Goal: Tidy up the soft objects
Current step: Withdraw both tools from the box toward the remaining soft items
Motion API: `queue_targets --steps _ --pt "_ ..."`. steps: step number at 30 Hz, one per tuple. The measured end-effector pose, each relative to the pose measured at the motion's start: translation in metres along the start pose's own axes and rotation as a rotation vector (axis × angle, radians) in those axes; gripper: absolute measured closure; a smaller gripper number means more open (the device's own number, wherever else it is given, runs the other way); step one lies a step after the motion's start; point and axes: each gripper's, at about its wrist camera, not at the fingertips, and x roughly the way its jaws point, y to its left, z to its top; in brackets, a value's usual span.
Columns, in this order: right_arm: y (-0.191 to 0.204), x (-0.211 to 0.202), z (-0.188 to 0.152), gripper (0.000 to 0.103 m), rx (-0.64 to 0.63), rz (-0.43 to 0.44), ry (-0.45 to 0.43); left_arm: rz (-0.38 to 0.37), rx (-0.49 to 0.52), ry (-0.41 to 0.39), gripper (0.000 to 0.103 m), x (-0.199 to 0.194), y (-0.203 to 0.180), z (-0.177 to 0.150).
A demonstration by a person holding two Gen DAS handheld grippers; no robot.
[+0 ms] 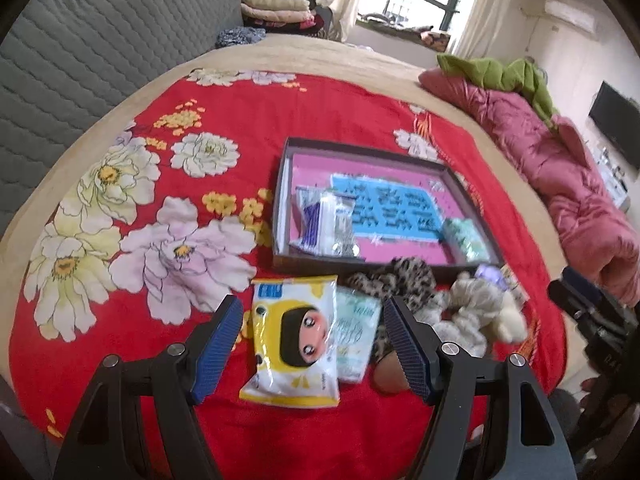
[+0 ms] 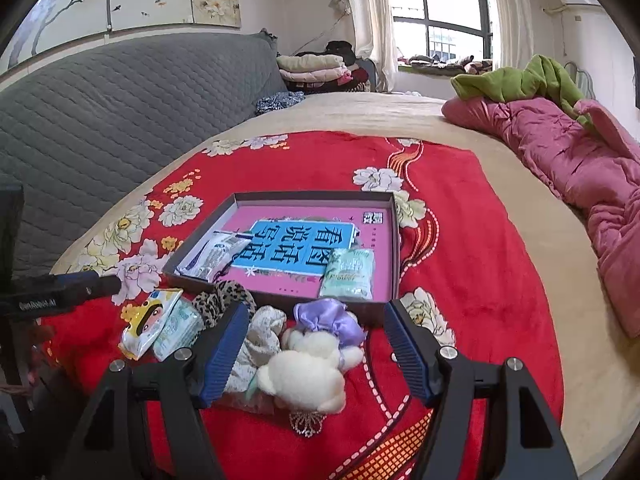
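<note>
I hold both grippers wide, empty: left gripper [image 1: 314, 344] framing the wipes [image 1: 294, 344], right gripper [image 2: 314, 350] over the plush [image 2: 308, 376]. Both lie before the box [image 2: 396, 248]. Next, I'd lower and close.

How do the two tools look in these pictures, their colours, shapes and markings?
The left tool and the right tool look alike: a black angular frame with triangular cut-outs and round silver screws, carrying two long blue ribbed fingers. In the right view, the left tool's dark body shows at the left edge with small white lettering, too small to read. No sleeve or cable is visible.
</note>
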Motion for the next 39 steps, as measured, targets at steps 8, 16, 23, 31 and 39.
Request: queue_targets --steps 8,16,23,31,39 --pt "0.002 -0.001 -0.009 0.033 -0.006 0.004 0.017 0.051 0.045 0.083 0.028 0.024 0.0 -0.025" --pt "0.009 0.006 -0.02 0.033 -0.018 0.019 0.048 0.063 0.052 0.125 0.028 0.038 0.001 -0.036" --pt "0.015 0.018 -0.03 0.033 -0.036 0.014 0.086 0.075 0.033 0.171 0.028 0.057 0.009 -0.045" --pt "0.021 0.031 -0.04 0.033 -0.072 -0.013 0.115 0.06 0.003 0.194 0.028 0.07 0.016 -0.049" --pt "0.018 0.044 -0.043 0.033 -0.062 -0.033 0.133 0.032 -0.047 0.203 0.028 0.075 0.026 -0.048"
